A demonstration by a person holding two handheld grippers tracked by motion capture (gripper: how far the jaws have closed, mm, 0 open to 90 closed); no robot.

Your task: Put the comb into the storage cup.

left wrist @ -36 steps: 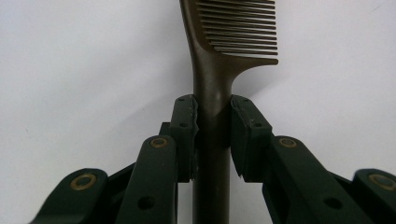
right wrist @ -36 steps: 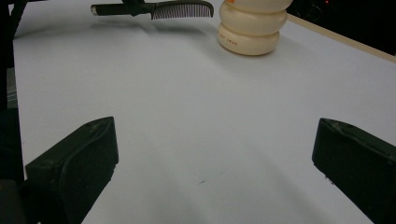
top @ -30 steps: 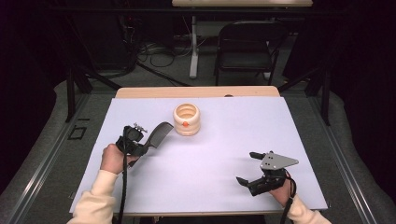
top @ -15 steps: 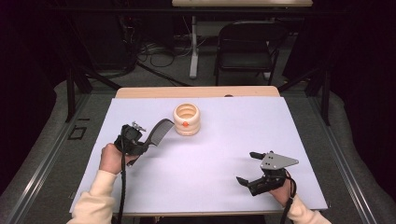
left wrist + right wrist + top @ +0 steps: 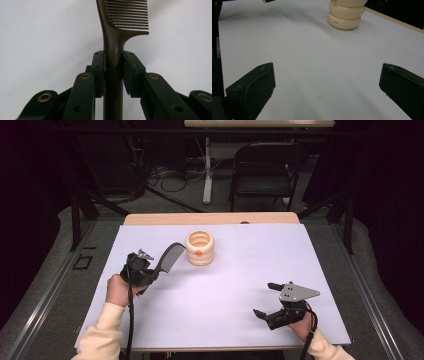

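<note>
Meanwhile, the comb sits slightly nearer the ribbed cream pot than a second ago, its toothed end now just left of the pot's rim and raised off the white table; judging by that, the carry toward the pot is nearly done; the left gripper has its jaws clenched on the comb's handle; the right gripper rests at the near right, jaws spread wide, holding nothing.
</note>
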